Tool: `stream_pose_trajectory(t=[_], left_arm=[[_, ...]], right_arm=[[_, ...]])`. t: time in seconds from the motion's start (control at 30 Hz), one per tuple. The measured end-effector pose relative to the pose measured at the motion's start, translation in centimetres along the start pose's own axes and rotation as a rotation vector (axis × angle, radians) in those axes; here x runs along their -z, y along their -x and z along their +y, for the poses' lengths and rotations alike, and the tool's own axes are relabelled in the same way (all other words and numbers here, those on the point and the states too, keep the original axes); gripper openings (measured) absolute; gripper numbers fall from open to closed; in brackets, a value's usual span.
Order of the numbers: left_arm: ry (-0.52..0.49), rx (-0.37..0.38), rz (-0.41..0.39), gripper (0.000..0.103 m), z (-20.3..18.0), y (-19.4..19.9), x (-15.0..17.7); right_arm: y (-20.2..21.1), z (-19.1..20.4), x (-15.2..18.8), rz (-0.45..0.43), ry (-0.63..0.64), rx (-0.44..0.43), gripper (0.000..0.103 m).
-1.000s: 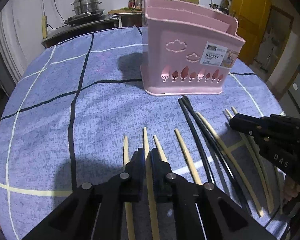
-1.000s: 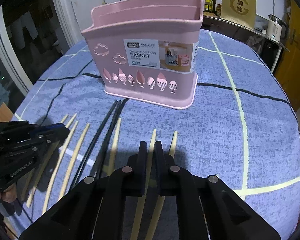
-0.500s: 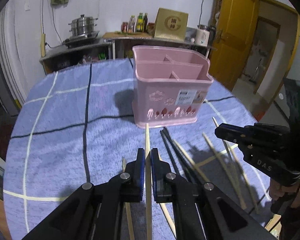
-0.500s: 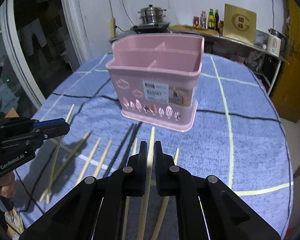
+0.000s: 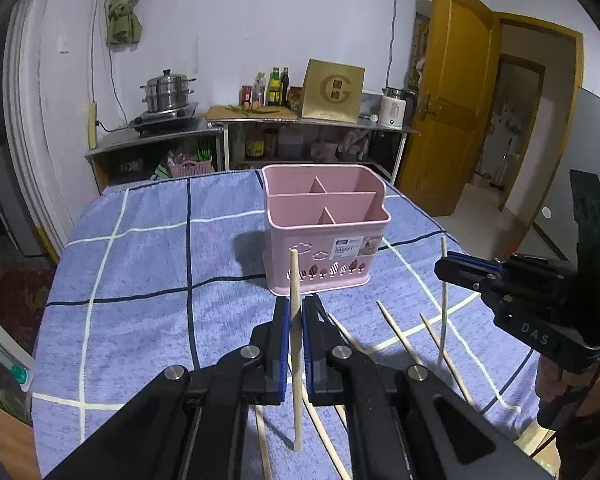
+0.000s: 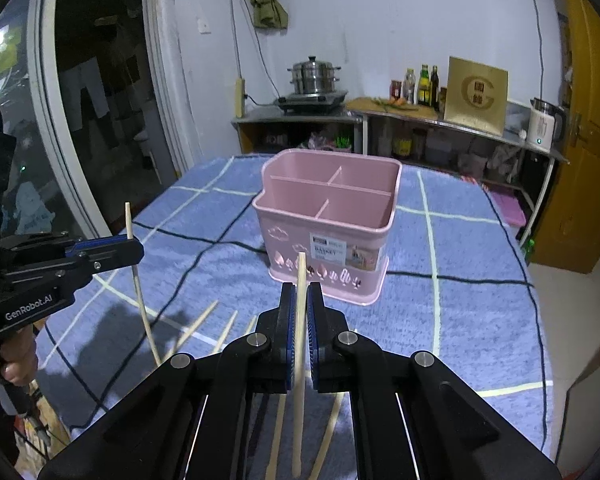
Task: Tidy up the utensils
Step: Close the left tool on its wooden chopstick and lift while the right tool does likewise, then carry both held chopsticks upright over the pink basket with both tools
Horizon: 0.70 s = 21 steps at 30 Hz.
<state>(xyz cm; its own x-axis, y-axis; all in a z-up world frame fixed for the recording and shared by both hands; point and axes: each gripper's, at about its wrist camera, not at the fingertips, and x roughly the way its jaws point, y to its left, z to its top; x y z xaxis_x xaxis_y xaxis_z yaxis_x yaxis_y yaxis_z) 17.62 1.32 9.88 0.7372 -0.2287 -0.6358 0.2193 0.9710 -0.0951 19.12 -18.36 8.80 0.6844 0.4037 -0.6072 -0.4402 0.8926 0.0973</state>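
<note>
A pink divided utensil basket (image 5: pixel 326 236) (image 6: pixel 328 216) stands upright on the blue checked tablecloth (image 5: pixel 140 264). My left gripper (image 5: pixel 295 312) is shut on a pale wooden chopstick (image 5: pixel 295 344), held upright well above the table, short of the basket. My right gripper (image 6: pixel 299 300) is shut on another pale chopstick (image 6: pixel 299 344), also upright and raised. Each gripper shows in the other's view, the right (image 5: pixel 446 268) and the left (image 6: pixel 134 248). Several loose chopsticks (image 5: pixel 400 336) (image 6: pixel 196 328) lie on the cloth below.
The table's edges drop off left and right. A counter (image 5: pixel 292 120) with a steamer pot (image 5: pixel 168 92), bottles and a gold box stands behind the table. A yellow door (image 5: pixel 448 92) is at right.
Both grippers have lifted a chopstick each off the cloth and risen high, tilting the sticks upright. The basket's open top has come into view.
</note>
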Motion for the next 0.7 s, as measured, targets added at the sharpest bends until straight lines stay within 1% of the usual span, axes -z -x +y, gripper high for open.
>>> stream_pose_trajectory(t=[0.2,0.43,0.7], left_arm=[[-0.005,0.001,-0.017,0.006,-0.4,1.4,0.1],[-0.013,0.006,-0.034,0.006,-0.8,2.4,-0.1],[-0.005,0.026,-0.028,0.006,-1.0,1.8,-1.4]], right_arm=[[1.5,0.6,-0.1,-0.036,0.007,-0.003,0.005],[2.5,0.5,0.0,-0.053,0.014,-0.008,0.005],[2.7,0.3,-1.2,-0.076,0.014,-0.008,0.005]])
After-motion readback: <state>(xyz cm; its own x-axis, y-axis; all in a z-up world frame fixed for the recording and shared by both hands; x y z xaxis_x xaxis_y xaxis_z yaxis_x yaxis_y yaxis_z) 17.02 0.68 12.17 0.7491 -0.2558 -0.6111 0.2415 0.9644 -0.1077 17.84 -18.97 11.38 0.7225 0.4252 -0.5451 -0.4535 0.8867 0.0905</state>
